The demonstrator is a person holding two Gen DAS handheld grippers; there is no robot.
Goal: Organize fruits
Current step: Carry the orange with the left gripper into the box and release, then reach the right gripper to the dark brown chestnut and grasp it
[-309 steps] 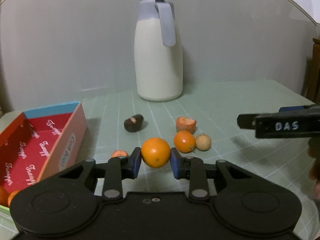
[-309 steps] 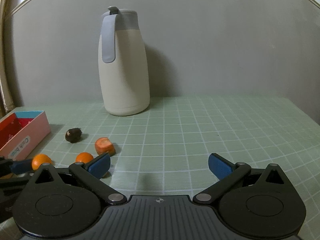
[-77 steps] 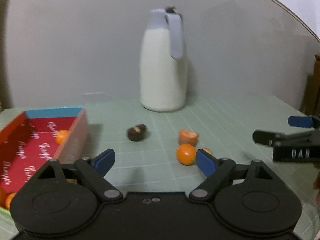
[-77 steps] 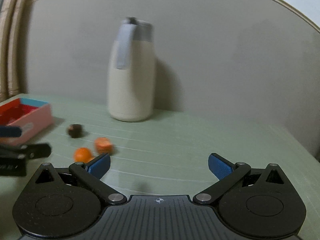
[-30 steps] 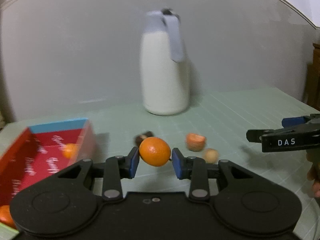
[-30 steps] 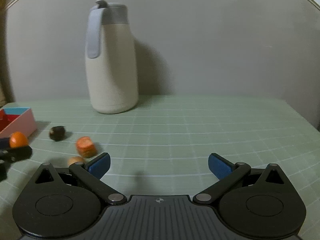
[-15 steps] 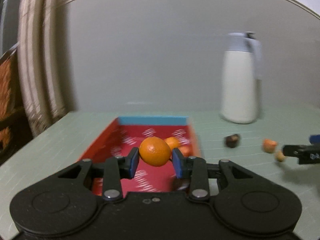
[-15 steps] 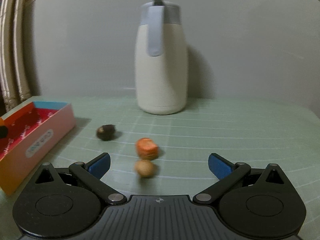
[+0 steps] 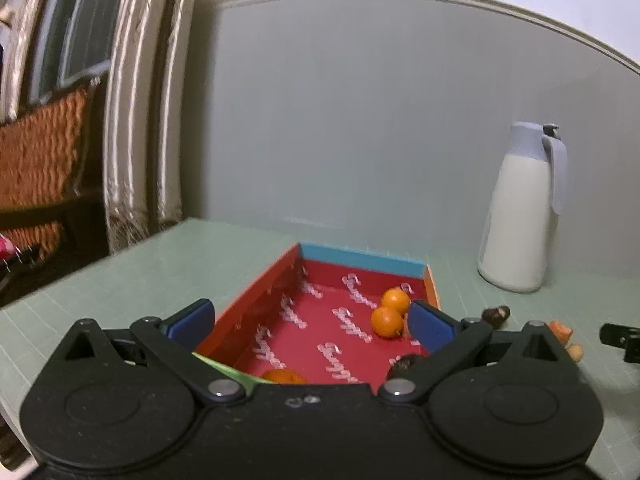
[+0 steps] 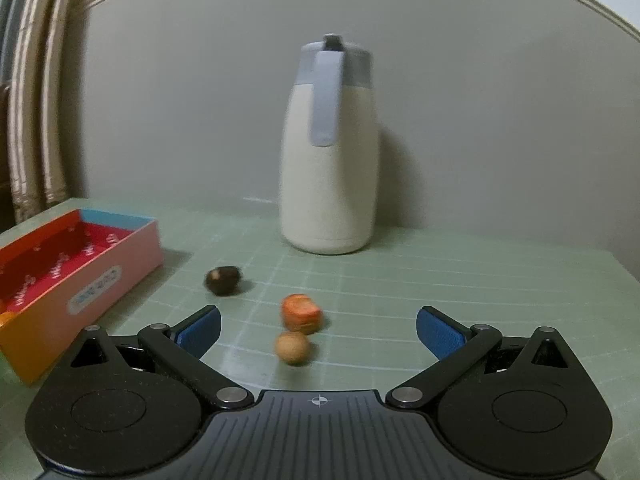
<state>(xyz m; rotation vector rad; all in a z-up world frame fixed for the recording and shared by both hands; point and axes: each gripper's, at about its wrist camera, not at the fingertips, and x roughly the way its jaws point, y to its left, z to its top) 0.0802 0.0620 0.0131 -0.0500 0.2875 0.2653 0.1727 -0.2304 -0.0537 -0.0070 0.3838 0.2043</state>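
Note:
My left gripper (image 9: 310, 322) is open and empty above the red box (image 9: 276, 292). Two oranges (image 9: 386, 321) lie side by side in the box, another orange (image 9: 285, 376) and a dark fruit (image 9: 401, 364) lie at its near end. My right gripper (image 10: 318, 330) is open and empty, low over the table. Just ahead of it lie a small tan fruit (image 10: 291, 347) and an orange-red fruit piece (image 10: 301, 312). A dark brown fruit (image 10: 222, 279) lies further left. The box also shows in the right wrist view (image 10: 80, 276).
A tall white jug with a grey lid (image 10: 329, 152) stands at the back by the wall; it also shows in the left wrist view (image 9: 524, 208). The green grid mat (image 10: 440, 280) covers the table. A curtain and a wicker chair (image 9: 36, 152) are off the table's left edge.
My left gripper has opened and let go of the orange, which now lies in the box. My right gripper has come closer to the tan fruit and the orange-red piece.

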